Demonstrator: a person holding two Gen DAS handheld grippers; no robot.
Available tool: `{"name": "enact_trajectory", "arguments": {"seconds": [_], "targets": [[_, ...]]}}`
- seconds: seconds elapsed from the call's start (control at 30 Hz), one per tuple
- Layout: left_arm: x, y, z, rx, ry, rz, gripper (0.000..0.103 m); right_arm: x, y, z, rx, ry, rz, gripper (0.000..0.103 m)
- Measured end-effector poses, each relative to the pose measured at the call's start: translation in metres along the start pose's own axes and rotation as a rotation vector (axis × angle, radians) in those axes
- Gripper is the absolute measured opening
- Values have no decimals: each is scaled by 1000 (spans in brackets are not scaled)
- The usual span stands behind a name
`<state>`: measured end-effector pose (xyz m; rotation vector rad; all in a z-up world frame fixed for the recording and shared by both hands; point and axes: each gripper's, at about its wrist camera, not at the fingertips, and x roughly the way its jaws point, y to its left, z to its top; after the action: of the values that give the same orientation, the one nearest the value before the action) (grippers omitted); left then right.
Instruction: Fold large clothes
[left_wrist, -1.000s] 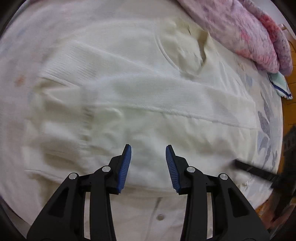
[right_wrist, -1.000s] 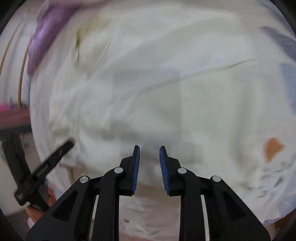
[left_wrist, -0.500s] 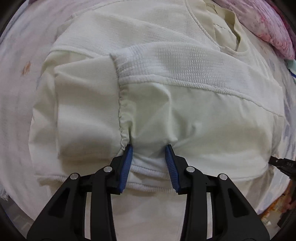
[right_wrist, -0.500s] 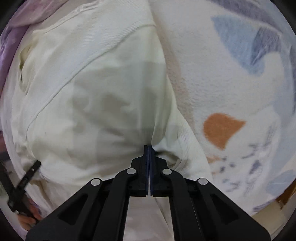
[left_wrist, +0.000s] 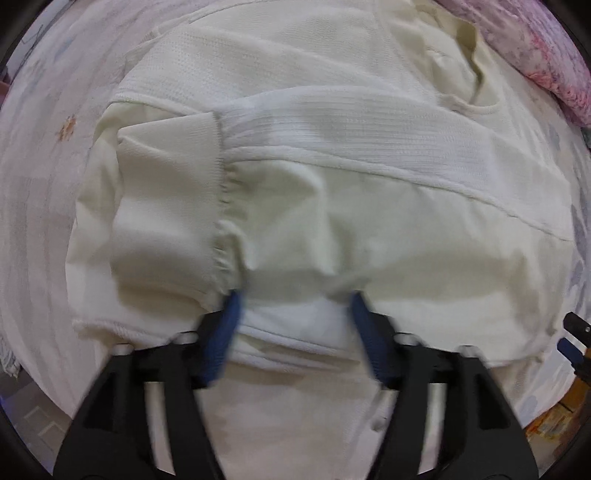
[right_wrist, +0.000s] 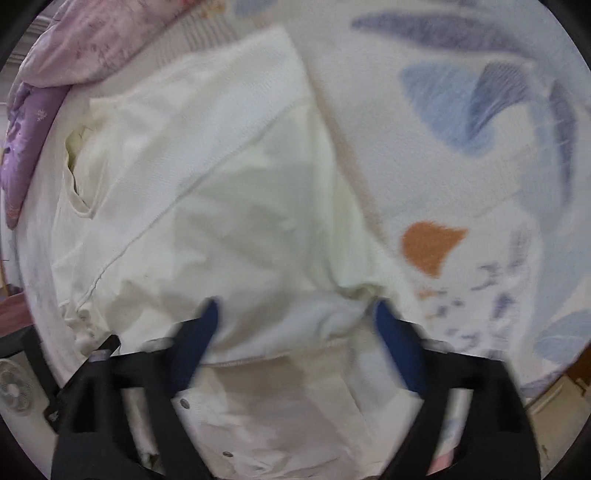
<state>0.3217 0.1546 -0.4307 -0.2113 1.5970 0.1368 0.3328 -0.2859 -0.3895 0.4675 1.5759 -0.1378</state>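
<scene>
A large cream garment (left_wrist: 332, 206) lies folded on the patterned bedsheet (right_wrist: 461, 155), a ribbed sleeve laid across its body and a cuff (left_wrist: 170, 206) at the left. My left gripper (left_wrist: 293, 310) points down over the folded hem, its jaws opening, blue pads spread with cloth lying loose between them. In the right wrist view the same garment (right_wrist: 229, 206) fills the left half, its folded edge near the middle. My right gripper (right_wrist: 295, 314) hovers over that hem edge with jaws opening wide; fabric lies under the gap, not pinched.
A pink and purple quilt (left_wrist: 535, 48) is bunched at the far right of the bed; the quilt (right_wrist: 44, 92) sits top left in the right wrist view. The right gripper's tip (left_wrist: 570, 339) shows at the left view's right edge. A small fan (right_wrist: 14, 391) stands off the bed.
Both grippers pinched the garment's edge half a second ago; now both have spread and released the cloth. The fold lies flat and the right gripper has shifted sideways along the hem.
</scene>
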Motion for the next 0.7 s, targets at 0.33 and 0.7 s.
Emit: {"name": "enact_trajectory", "arguments": {"seconds": [0.33, 0.7], "targets": [[-98, -13, -38, 23, -37, -11, 82, -89, 8, -28, -78, -47, -23, 89], [-190, -36, -42, 60, -158, -6, 90, -140, 90, -114, -62, -130, -69, 92]]}}
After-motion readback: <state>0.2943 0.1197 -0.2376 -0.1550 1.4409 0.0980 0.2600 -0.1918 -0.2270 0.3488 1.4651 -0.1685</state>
